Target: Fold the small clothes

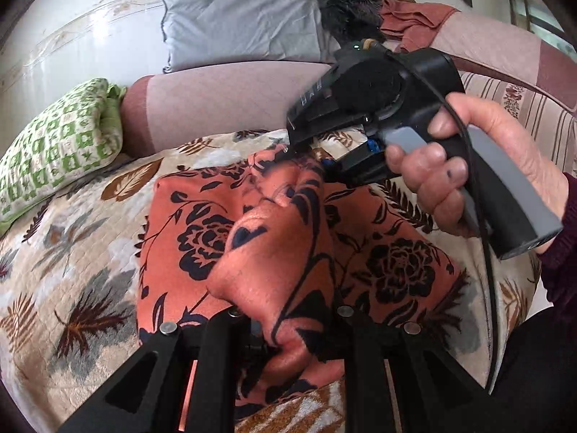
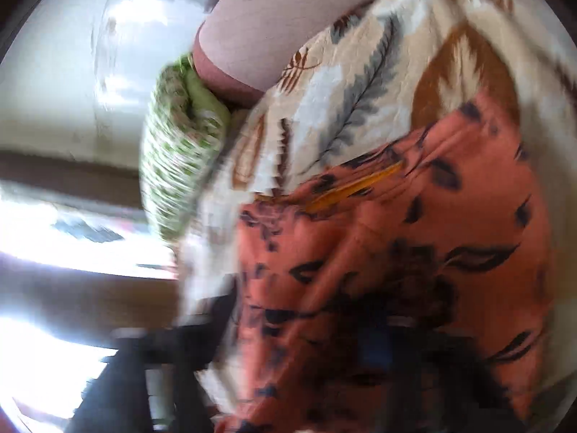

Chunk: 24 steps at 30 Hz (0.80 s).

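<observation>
Orange cloth with black flowers, smooth and a little shiny, lies on the bed cover [image 1: 72, 252] in front of me: this is the small garment [image 1: 252, 238]. A raised fold of it runs up from my left claw [image 1: 288, 339], whose black fingers are pressed together on the fabric. My right claw [image 1: 288, 151] meets the far edge of the same garment, its tips close together at the fabric; whether it really pinches the cloth I cannot tell, since the right wrist view is blurred. My right hand [image 1: 479, 173] holds its black and grey handle, with a dark cable along it.

The bed cover is quilted, cream with brown and grey leaves. Behind are a green checked pillow [image 1: 61, 140], a pink bolster [image 1: 216, 104] and a grey pillow [image 1: 241, 25]. I can read no writing anywhere.
</observation>
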Motion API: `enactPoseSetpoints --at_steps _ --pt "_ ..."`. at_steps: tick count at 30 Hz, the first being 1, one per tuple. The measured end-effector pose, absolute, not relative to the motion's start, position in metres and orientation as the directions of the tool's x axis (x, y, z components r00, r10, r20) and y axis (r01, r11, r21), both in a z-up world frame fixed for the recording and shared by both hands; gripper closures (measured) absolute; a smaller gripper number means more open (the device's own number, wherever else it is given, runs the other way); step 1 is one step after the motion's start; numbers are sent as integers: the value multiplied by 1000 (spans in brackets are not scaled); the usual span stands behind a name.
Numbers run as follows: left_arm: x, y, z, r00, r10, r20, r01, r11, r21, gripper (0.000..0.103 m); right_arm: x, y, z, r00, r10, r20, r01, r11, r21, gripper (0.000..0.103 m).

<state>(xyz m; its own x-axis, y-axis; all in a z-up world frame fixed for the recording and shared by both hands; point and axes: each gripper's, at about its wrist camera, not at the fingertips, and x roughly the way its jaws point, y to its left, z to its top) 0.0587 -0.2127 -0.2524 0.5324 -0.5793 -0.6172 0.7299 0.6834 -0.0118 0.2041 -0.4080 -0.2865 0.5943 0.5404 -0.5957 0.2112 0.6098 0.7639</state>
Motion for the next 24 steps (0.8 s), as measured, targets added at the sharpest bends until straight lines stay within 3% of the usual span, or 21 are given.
enactPoseSetpoints --at_steps 9,17,18,20,21,22,24 --pt "61 -287 -231 465 -647 -605 783 619 -61 86 222 -456 -255 637 501 -585 68 720 691 86" --pt "73 -357 -264 411 -621 -668 795 602 -70 85 239 -515 -297 595 508 -623 110 717 689 86" --pt "77 -362 -270 405 -607 -684 794 604 -65 83 242 -520 -307 593 504 -628 124 714 690 85" --pt "76 -367 -280 388 -588 -710 800 598 -59 66 249 -526 -330 570 513 -641 151 701 696 82" --pt "74 -363 -280 381 -590 -711 809 586 -53 63 250 -529 -343 554 522 -649 181 685 706 80" --pt "73 -362 -280 383 -593 -708 818 574 -40 60 248 -534 -356 553 533 -641 215 652 728 70" --pt "66 -355 -273 378 -598 -707 833 553 -22 54 240 -544 -363 591 560 -581 222 579 784 66"
